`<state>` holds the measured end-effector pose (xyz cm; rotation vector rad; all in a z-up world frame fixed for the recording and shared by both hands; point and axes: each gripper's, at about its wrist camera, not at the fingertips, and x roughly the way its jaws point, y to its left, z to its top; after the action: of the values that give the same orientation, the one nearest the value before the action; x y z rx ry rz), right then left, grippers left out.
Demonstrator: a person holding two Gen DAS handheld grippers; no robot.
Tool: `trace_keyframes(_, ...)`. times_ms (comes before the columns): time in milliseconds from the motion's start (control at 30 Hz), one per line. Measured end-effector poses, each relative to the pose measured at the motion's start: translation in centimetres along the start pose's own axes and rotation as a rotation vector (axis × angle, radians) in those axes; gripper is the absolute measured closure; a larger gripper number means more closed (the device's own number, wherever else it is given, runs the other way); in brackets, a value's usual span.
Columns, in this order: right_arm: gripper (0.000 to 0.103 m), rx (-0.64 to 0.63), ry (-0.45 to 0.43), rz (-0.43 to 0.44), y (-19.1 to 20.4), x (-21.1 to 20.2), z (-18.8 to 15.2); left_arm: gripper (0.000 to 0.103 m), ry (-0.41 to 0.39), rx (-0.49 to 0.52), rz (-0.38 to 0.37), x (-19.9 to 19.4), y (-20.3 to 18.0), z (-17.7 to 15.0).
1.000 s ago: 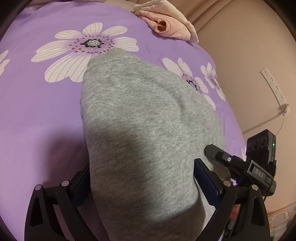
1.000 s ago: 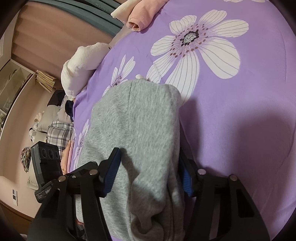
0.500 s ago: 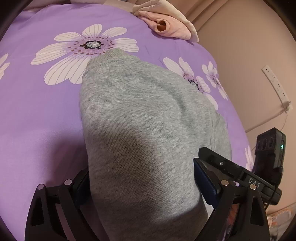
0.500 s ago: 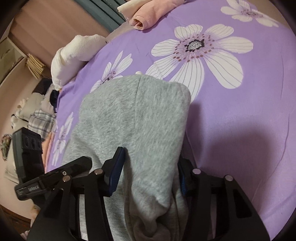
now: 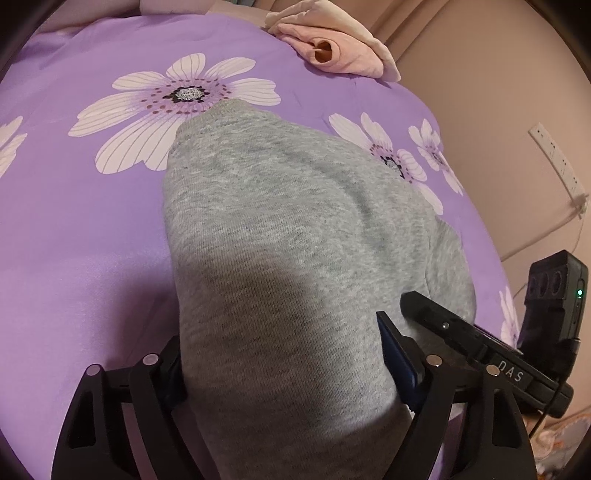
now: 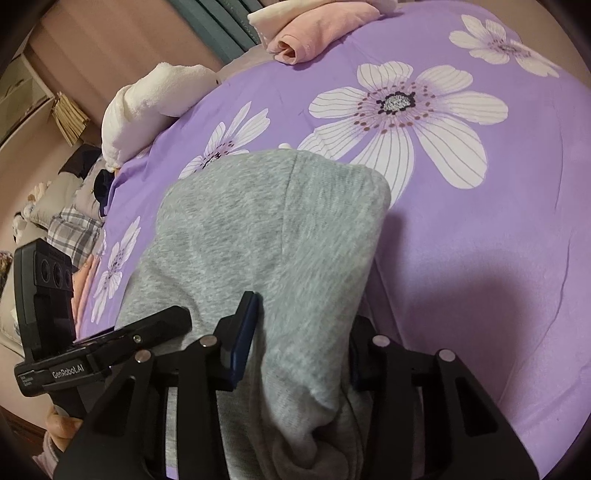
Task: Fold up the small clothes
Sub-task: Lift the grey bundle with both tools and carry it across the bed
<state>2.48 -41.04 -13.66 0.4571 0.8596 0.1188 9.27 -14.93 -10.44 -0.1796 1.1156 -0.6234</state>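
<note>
A small grey knit garment [image 5: 280, 236] lies stretched over a purple flowered bedspread [image 5: 74, 229]. My left gripper [image 5: 280, 365] is shut on its near edge; the cloth bunches between the two black fingers with blue pads. In the right wrist view my right gripper [image 6: 301, 339] is shut on another part of the same grey garment [image 6: 266, 229], which is folded over and hangs between the fingers. The far end of the garment rests on a white flower print. Each view shows the other gripper beside it.
A pile of pink and cream clothes [image 5: 332, 48] lies at the far edge of the bed, also in the right wrist view [image 6: 317, 33]. A white rolled towel [image 6: 155, 99] sits at the bed's left edge. A wall with a power strip [image 5: 554, 158] is to the right.
Both grippers have moved forward over the bed with the grey garment, and the right gripper has lifted and tilted. The grips are unchanged.
</note>
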Motion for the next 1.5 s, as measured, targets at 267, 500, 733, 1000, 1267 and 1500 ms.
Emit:
trace_keyframes(267,0.071,-0.018,-0.040,-0.024,1.0,-0.5,-0.4,0.025,-0.011,0.028,0.030,-0.3,-0.3,0.0)
trace_keyframes(500,0.076,-0.026,-0.072,-0.021,1.6,-1.2,-0.7,0.028,-0.032,0.028,0.026,-0.8,-0.2,-0.2)
trace_keyframes(733,0.078,-0.053,-0.123,-0.017,2.8,-2.4,-1.0,0.031,-0.063,0.044,0.025,-1.8,-0.7,-0.6)
trace_keyframes(1000,0.079,-0.100,-0.170,0.001,4.8,-3.9,-1.8,0.032,-0.085,0.055,0.026,-3.6,-0.8,-1.6)
trace_keyframes(1267,0.079,-0.105,-0.168,0.025,6.0,-4.5,-2.9,0.032,-0.098,0.038,0.029,-5.4,0.1,-2.5)
trace_keyframes(1500,0.079,-0.136,-0.166,0.034,8.0,-5.1,-4.4,0.032,-0.114,0.037,0.047,-7.2,0.5,-3.8)
